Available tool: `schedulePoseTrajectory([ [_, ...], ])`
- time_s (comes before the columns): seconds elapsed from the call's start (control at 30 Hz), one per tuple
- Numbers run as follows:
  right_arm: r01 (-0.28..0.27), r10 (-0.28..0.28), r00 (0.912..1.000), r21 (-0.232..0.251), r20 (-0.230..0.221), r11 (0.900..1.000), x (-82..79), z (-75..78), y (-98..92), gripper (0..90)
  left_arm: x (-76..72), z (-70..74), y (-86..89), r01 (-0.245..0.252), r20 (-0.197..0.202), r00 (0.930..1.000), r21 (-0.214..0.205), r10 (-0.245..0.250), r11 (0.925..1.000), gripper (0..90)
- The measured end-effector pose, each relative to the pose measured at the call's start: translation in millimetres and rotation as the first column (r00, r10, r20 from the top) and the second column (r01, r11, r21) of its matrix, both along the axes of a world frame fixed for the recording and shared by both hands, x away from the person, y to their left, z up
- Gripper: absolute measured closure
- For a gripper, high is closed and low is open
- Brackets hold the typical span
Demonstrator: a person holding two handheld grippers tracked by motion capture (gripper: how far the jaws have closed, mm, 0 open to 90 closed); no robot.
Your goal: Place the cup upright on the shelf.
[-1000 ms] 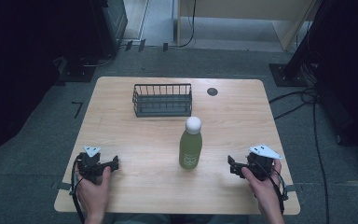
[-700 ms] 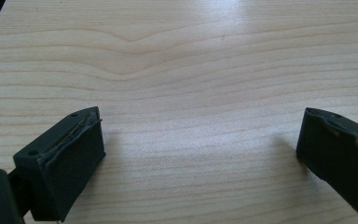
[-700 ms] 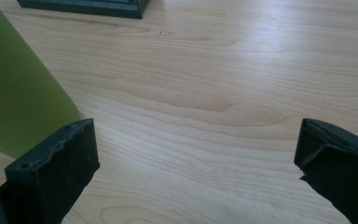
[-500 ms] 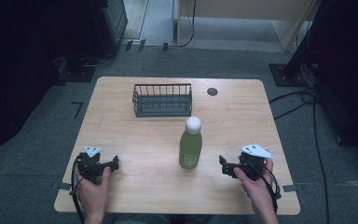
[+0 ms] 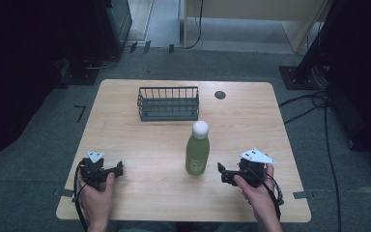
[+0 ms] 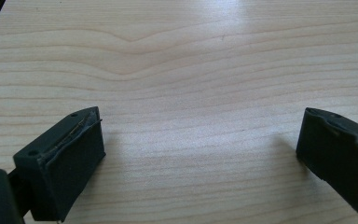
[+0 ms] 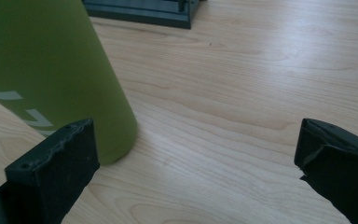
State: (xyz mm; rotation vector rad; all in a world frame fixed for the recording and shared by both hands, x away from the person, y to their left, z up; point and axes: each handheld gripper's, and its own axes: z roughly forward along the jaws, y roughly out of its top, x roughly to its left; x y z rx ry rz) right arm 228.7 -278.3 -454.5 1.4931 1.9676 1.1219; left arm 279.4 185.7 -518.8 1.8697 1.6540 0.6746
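One wooden table (image 5: 125, 125), grey carpet (image 5: 38, 159)

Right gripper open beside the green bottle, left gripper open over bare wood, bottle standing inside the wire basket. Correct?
Not quite: the green bottle stands on the table, in front of the wire basket and apart from it, as the high view shows. The rest holds: right gripper open beside the bottle, left gripper open over bare wood.

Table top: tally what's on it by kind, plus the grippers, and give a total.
Green bottle: 1
Black wire basket: 1
Dark round disc in the table: 1
Grippers: 2, left gripper, right gripper, both open
Total: 5
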Motion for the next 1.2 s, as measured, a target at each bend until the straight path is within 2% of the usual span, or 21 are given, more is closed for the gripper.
schedulePoseTrajectory([
  [0.47,-0.072,0.072,0.9974,0.036,0.004,0.9968,-0.2,3.1,23.7,0.0,0.0,0.0,0.0,0.000,0.000,1.0000,0.000,0.000,1.0000,1.1],
  [0.77,-0.134,0.134,0.9910,0.055,0.007,0.9894,3.2,4.0,40.1,0.0,0.0,0.0,0.0,0.000,0.000,1.0000,0.000,0.000,1.0000,1.1],
  [1.2,-0.166,0.165,0.9860,0.093,0.024,0.9817,11.1,3.7,56.3,1.0,0.0,0.0,0.0,0.000,0.000,1.0000,0.000,0.000,1.0000,1.1],
])
